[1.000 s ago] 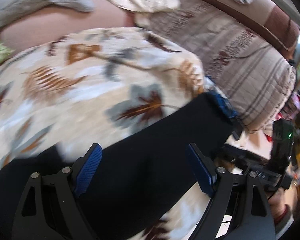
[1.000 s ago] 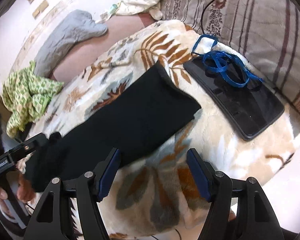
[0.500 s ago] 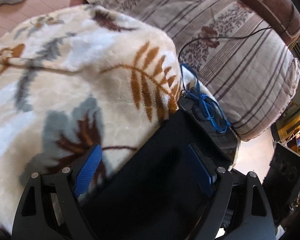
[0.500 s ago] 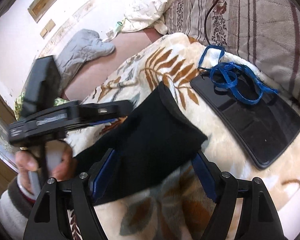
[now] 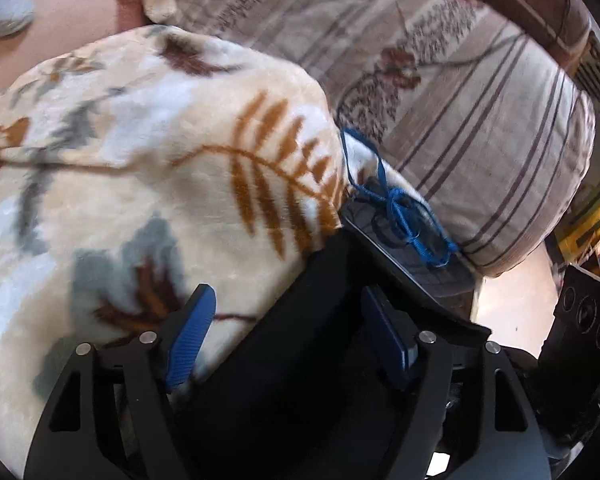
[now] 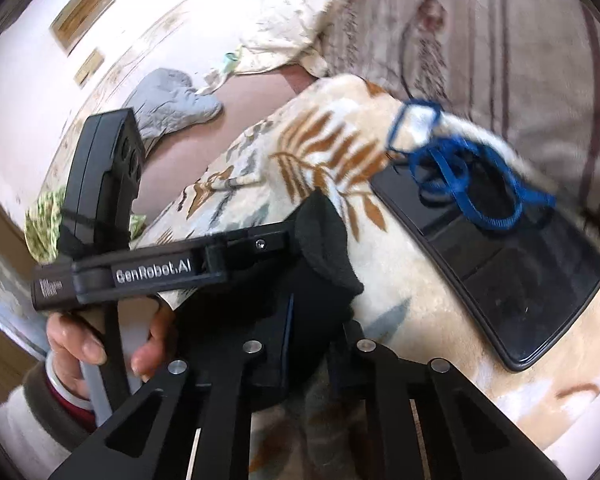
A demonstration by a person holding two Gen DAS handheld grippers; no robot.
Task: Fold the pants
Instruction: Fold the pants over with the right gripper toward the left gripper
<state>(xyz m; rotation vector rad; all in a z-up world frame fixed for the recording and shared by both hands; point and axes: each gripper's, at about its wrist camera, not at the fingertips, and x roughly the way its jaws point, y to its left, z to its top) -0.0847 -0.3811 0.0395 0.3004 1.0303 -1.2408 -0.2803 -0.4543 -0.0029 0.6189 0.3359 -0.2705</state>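
The black pants (image 5: 300,360) lie on a cream leaf-patterned blanket (image 5: 140,160). In the left wrist view my left gripper (image 5: 288,332) stands wide open, its blue pads on either side of the pants' end. In the right wrist view my right gripper (image 6: 312,320) has its jaws drawn close together, pinched on the near edge of the pants (image 6: 320,272). The left gripper's body (image 6: 160,268), held by a hand, reaches across to the pants' bunched far edge.
A black flat pad (image 6: 500,272) with a blue cord (image 6: 460,184) on it lies on the blanket right of the pants. A striped bed cover (image 5: 480,120) rises behind. A grey cloth (image 6: 168,100) and a green cloth (image 6: 44,216) lie at the far left.
My right gripper has moved forward onto the pants and closed from wide open to a pinch. My left gripper has swung along the pants to their end beside the black pad, still open.
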